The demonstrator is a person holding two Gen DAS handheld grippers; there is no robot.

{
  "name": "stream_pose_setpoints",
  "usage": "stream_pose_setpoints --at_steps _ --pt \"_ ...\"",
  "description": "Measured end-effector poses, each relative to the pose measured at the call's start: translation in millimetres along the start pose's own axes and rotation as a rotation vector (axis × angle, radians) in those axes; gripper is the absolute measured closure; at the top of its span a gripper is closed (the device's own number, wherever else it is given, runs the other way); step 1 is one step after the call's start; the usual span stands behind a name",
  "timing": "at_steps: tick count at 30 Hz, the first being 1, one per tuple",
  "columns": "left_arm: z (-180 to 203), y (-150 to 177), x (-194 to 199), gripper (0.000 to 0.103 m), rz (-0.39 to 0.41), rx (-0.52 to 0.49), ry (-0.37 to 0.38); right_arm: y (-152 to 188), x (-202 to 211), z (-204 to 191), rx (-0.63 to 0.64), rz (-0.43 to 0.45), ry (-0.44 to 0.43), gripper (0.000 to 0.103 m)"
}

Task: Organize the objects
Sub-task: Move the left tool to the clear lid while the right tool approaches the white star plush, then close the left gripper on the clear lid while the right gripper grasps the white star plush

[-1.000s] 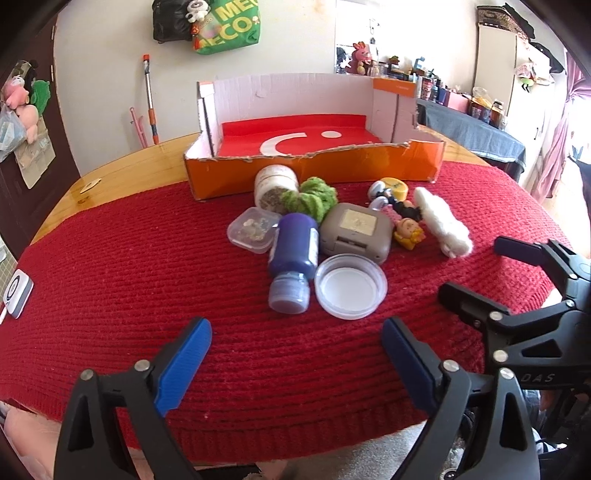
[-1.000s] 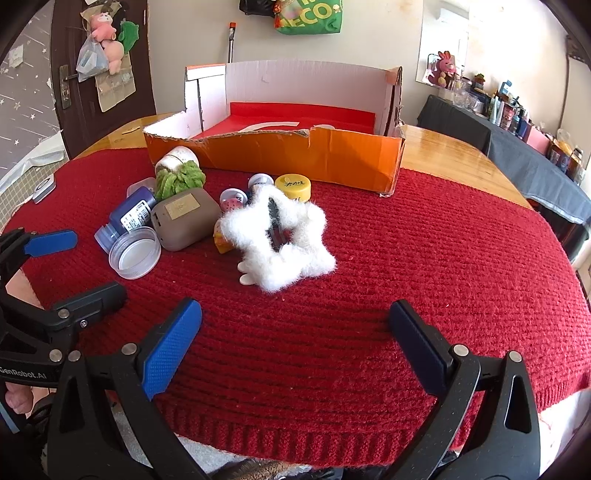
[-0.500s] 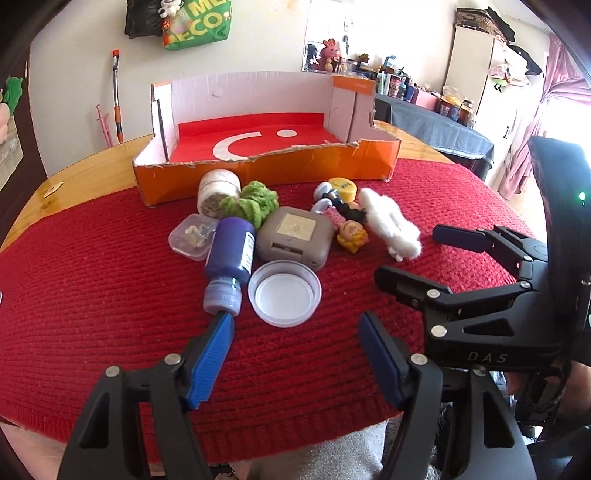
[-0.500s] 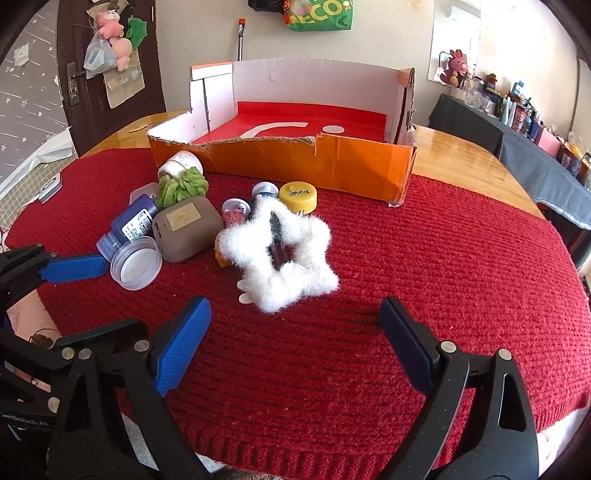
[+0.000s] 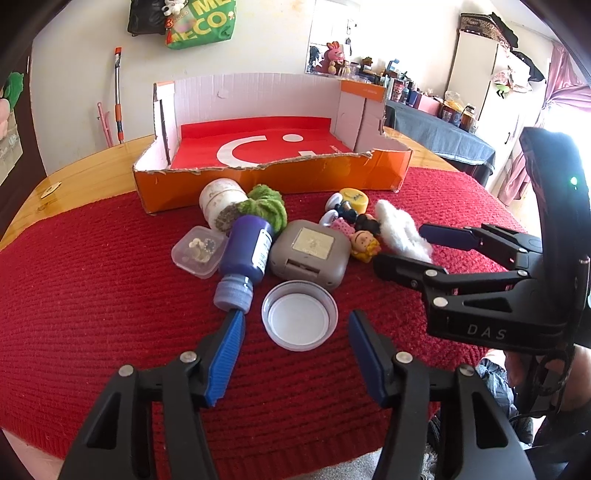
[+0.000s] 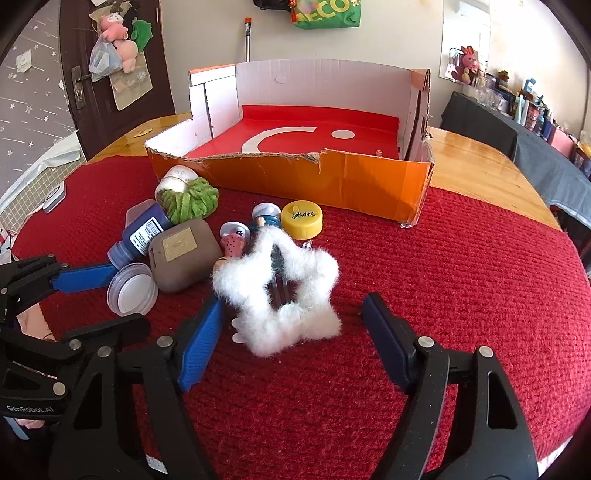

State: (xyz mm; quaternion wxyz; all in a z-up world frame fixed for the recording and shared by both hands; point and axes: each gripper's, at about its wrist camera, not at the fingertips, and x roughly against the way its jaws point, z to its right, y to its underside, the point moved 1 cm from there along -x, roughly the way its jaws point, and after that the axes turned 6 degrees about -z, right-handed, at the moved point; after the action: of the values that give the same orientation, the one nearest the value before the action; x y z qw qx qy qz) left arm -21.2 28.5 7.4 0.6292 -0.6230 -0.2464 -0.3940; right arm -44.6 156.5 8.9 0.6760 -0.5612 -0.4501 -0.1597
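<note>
Lid [image 5: 299,319] sits near the bench's front edge between the closing left gripper [image 5: 295,345] pads, untouched, so I'd centre and pinch its rim squarely, while the right gripper [image 6: 291,328] closes around the fluffy star [image 6: 280,295], nothing held.

"DAS" is showing on the right gripper [image 5: 424,245] body | "GenRobot.AI" is showing on the left gripper [image 6: 110,295] body | "ECO" is reading on the green bag [image 6: 327,13] | yellow cap [image 6: 301,218] print is staying unreadable
</note>
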Motion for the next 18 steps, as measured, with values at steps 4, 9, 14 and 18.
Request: stream_pose_setpoints --at_steps 4,9,14,18 --pt "0.1 -0.5 -0.2 0.056 0.000 0.001 0.010 -2.6 -0.9 1.0 -0.001 -0.001 -0.006 0.042" --pt "3.9 0.8 -0.1 0.061 0.000 -0.014 0.022 -3.1 0.4 1.4 -0.006 0.001 -0.018 0.057" --pt "5.2 2.3 1.5 0.061 0.003 -0.017 0.030 -3.1 3.8 0.4 -0.005 0.005 -0.021 0.059" --pt "5.9 2.7 1.9 0.061 0.003 -0.017 0.032 -2.3 6.1 -1.4 -0.002 0.008 -0.024 0.059"
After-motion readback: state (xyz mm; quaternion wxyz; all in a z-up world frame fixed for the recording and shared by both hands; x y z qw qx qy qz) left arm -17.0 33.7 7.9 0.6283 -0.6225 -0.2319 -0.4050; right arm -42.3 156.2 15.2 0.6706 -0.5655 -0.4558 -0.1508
